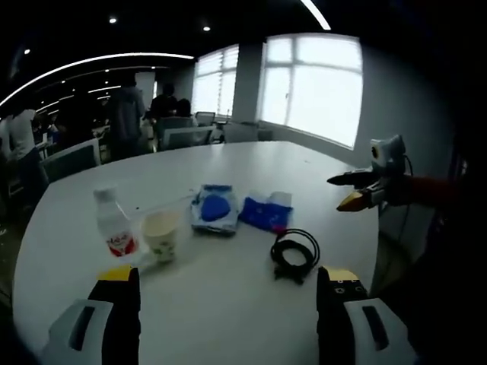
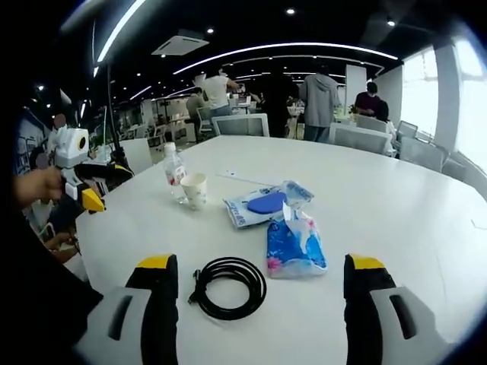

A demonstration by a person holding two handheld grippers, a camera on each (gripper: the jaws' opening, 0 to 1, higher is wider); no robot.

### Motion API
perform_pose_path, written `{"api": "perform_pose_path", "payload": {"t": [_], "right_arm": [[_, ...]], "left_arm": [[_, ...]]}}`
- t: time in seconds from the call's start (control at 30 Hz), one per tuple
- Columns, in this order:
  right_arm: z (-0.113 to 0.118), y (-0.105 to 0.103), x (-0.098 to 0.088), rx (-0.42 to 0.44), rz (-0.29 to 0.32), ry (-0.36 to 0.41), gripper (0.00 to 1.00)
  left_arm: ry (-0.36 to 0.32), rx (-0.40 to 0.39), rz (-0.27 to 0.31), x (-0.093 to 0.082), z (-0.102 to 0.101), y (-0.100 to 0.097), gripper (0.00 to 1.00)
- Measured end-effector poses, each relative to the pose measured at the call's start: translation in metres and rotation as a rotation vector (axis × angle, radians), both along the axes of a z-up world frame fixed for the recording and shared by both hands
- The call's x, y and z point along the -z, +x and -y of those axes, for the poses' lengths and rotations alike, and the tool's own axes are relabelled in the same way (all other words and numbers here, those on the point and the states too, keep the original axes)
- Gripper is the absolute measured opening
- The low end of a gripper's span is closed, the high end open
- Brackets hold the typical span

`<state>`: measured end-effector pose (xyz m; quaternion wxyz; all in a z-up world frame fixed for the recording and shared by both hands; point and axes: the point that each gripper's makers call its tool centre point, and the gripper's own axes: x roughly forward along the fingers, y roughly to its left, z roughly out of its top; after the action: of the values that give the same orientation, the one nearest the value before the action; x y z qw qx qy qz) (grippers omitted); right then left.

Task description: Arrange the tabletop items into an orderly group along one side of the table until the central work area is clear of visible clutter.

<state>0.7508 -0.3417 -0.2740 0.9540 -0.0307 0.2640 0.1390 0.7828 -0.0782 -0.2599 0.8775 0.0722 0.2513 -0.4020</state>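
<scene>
On the white table (image 1: 228, 319) stand a clear water bottle (image 1: 114, 224) with a red label and a paper cup (image 1: 161, 234) beside it. To their right lie a white-and-blue packet (image 1: 214, 209), a blue tissue pack (image 1: 266, 211) and a coiled black cable (image 1: 295, 255). My left gripper (image 1: 228, 281) hovers open in front of them, holding nothing. My right gripper (image 1: 351, 191) comes in from the right, off the table's edge. In the right gripper view the right gripper (image 2: 260, 262) is open, with the cable (image 2: 228, 287) and tissue pack (image 2: 293, 243) just ahead. Farther off are the packet (image 2: 262, 204), cup (image 2: 194, 190) and bottle (image 2: 174, 171). The left gripper (image 2: 87, 186) shows at the left.
The table (image 2: 396, 198) is broad and rounded, with bare surface beyond and around the items. Office chairs (image 2: 240, 124) ring its far side. Several people (image 2: 319, 99) stand behind them in the office. Bright windows (image 1: 312, 84) fill the far wall.
</scene>
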Motion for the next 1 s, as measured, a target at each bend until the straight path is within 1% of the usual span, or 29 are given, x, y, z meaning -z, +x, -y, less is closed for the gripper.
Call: {"api": "perform_pose_path", "payload": {"t": [0.03,0.17,0.3,0.4,0.47,0.53,0.6,0.7,0.83,0.93,0.97,1.0], "right_arm": [[0.0,0.0,0.001,0.0,-0.001,0.0,0.84],[0.001,0.003,0.011,0.006,-0.024,0.016,0.8],[0.0,0.005,0.019,0.0,-0.042,0.005,0.75],[-0.002,0.004,0.029,-0.004,-0.074,0.02,0.69],[0.0,0.004,0.035,0.009,-0.09,0.016,0.66],[0.003,0.005,0.041,0.042,-0.092,0.021,0.64],[0.001,0.004,0.047,0.052,-0.114,0.04,0.59],[-0.003,0.002,0.056,0.054,-0.132,0.034,0.53],[-0.009,0.0,0.068,0.046,-0.167,0.036,0.51],[-0.012,0.0,0.078,0.042,-0.195,0.039,0.46],[-0.014,0.0,0.081,0.042,-0.206,0.046,0.44],[-0.016,-0.001,0.084,0.041,-0.217,0.051,0.42]], "left_arm": [[-0.006,0.025,-0.003,0.002,0.008,-0.002,0.9],[0.01,0.062,-0.009,0.009,0.031,-0.004,0.89],[-0.007,0.074,-0.024,0.013,0.048,0.001,0.87],[-0.016,0.09,-0.047,0.02,0.062,0.004,0.82],[-0.019,0.093,-0.056,0.025,0.069,0.007,0.74],[-0.029,0.1,-0.072,0.028,0.078,0.006,0.68],[-0.038,0.119,-0.088,0.033,0.085,0.005,0.66],[-0.026,0.147,-0.1,0.041,0.096,0.006,0.6],[-0.003,0.193,-0.129,0.056,0.111,0.004,0.56],[0.011,0.214,-0.15,0.066,0.123,0.003,0.5],[0.033,0.254,-0.144,0.07,0.129,0.0,0.5],[0.055,0.268,-0.145,0.074,0.132,-0.002,0.5]]}}
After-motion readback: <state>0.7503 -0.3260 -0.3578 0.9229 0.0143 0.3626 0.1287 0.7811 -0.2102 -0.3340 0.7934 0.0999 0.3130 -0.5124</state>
